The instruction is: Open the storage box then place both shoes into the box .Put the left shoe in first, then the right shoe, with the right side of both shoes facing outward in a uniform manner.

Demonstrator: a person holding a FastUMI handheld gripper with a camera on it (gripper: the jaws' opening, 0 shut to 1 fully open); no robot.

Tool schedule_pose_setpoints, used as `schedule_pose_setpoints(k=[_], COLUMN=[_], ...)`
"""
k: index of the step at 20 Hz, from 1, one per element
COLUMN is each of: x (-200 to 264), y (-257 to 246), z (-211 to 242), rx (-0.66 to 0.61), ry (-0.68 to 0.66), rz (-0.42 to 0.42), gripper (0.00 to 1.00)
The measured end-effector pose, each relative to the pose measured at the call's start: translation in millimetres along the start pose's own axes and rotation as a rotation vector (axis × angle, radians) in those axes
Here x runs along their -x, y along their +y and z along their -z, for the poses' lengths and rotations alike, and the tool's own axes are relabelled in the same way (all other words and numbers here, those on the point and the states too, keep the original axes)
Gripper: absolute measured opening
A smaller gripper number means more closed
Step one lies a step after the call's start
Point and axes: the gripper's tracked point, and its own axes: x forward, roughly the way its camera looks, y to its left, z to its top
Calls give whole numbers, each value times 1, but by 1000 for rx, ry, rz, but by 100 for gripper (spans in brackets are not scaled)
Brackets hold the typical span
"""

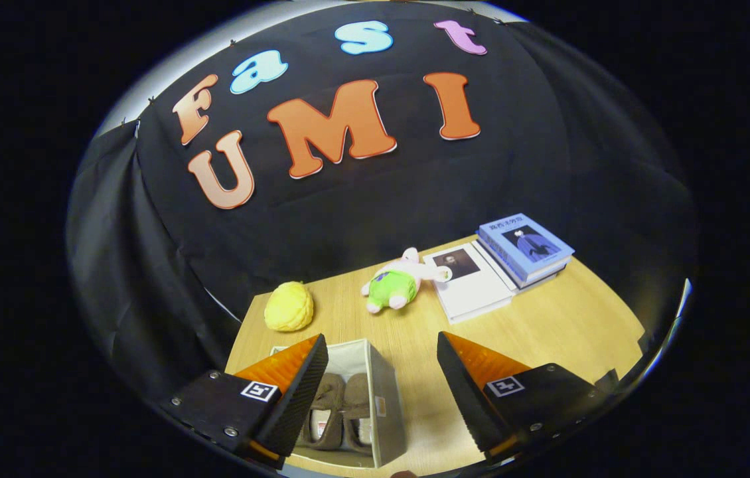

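Wooden worktop (567, 325) stands before a black cloth wall. Jaws of the gripper (381, 385) are spread wide, holding nothing and touching nothing. Beyond the left finger lies a yellow plush toy (289, 307). Between the fingers, nearer the left one, sits the open storage box (385, 392); both shoes (342, 408) lie inside it side by side, partly hidden by the left finger. Farther ahead, between the fingers, lies a pink-and-green plush toy (396, 282). Beyond the right finger rest a white book (471, 282) and a blue book (526, 247), the blue one overlapping the white.
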Motion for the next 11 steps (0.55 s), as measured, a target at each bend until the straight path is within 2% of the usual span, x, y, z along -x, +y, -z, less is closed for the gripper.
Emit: schedule_pose_setpoints(k=[5,11], x=[34,97], y=[-27,-57], z=[-78,-128], rx=[94,160], ry=[-163,-322], rz=[38,81], gripper=[98,98])
